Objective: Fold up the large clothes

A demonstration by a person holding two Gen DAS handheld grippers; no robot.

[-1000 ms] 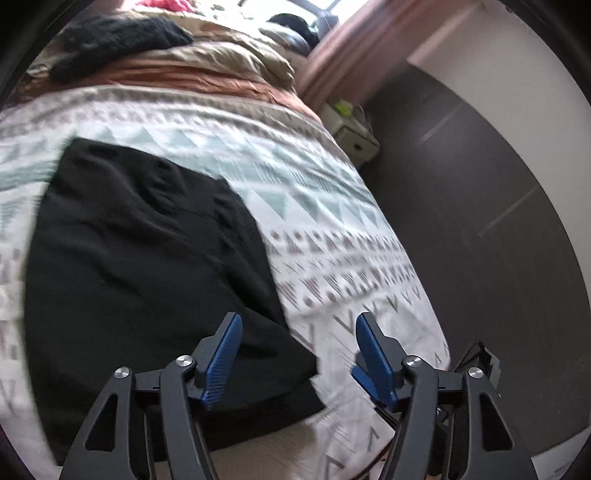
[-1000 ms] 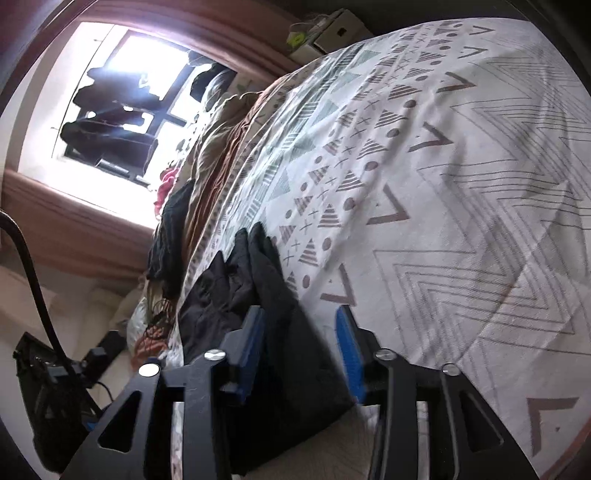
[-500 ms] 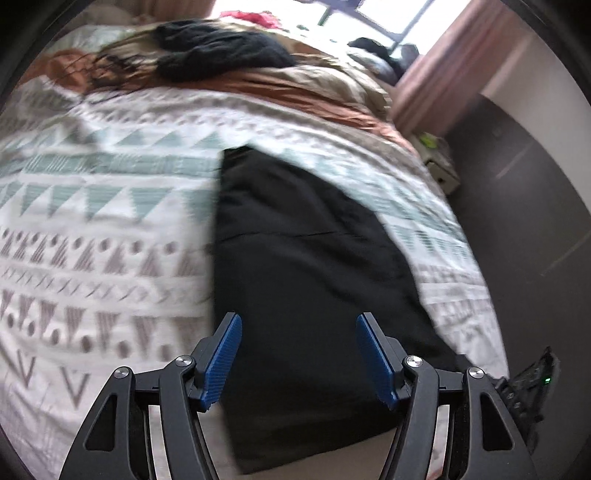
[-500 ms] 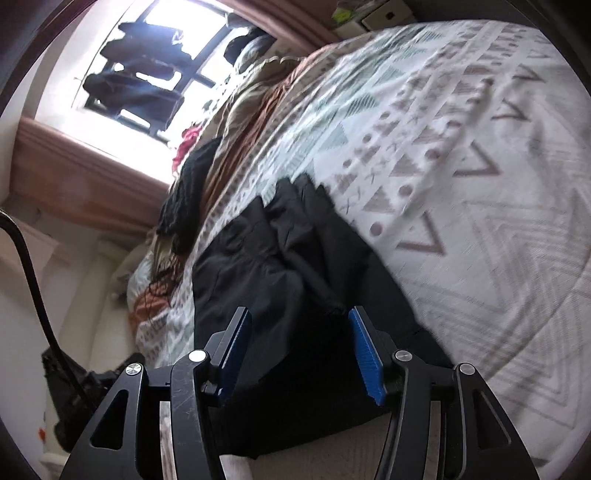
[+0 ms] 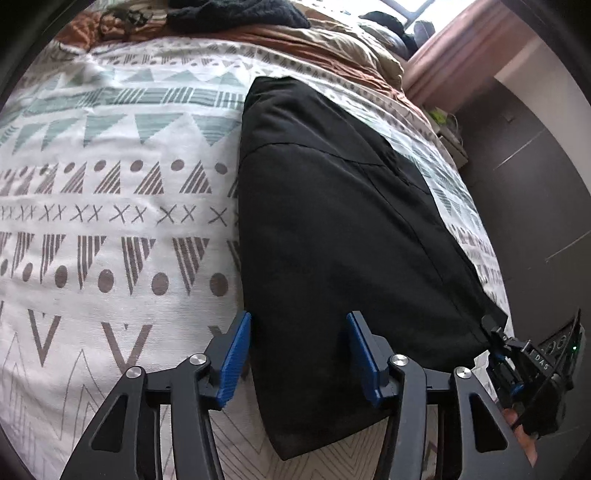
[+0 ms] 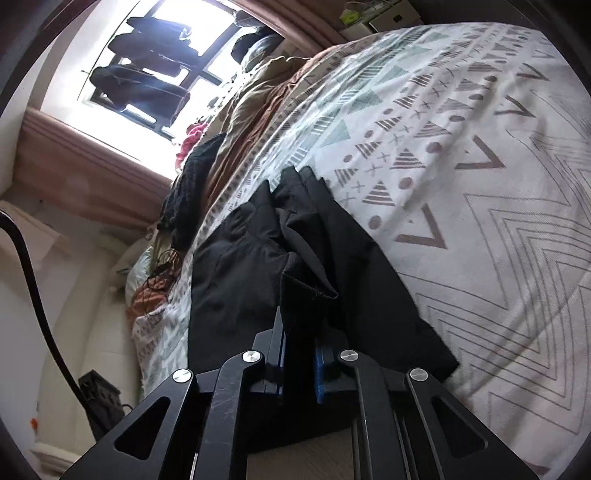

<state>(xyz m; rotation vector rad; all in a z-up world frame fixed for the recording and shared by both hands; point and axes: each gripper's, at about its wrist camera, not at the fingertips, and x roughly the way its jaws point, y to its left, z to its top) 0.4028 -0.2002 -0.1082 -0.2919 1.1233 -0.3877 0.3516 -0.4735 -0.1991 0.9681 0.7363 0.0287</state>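
In the left wrist view, the left tool [image 5: 298,350] is hovering over the near end of a black garment [image 5: 343,236], its blue pads spread apart and not pressing on the cloth; the jaws have just been closing somewhat, with the garment's near left edge lying between and below them. The garment is lying flat and long on the patterned bedspread [image 5: 110,206], running away from the tool toward a rumpled brown-and-beige blanket [image 5: 332,48] at the far end of the bed. A dark knitted item [image 5: 236,14] is sitting on that blanket, beyond the garment's far edge. At the garment's near right corner, the right tool [image 5: 491,332] is gripping the cloth, with a fingertip of the person's hand [image 5: 517,424] showing just behind it. Right of the garment, the bed is dropping away to a dark floor [image 5: 535,206].

In the right wrist view, the right tool [image 6: 299,365] is pinching a raised fold of the black garment [image 6: 236,288] between its blue pads; its jaws have just been closing onto it. The rest of the garment is spreading away from the tool across the patterned bedspread [image 6: 461,221], with creased layers bunching beyond the pinched fold. Past the garment, the blanket [image 6: 251,110] is lying heaped below a bright window [image 6: 147,74] where dark clothes are hanging.
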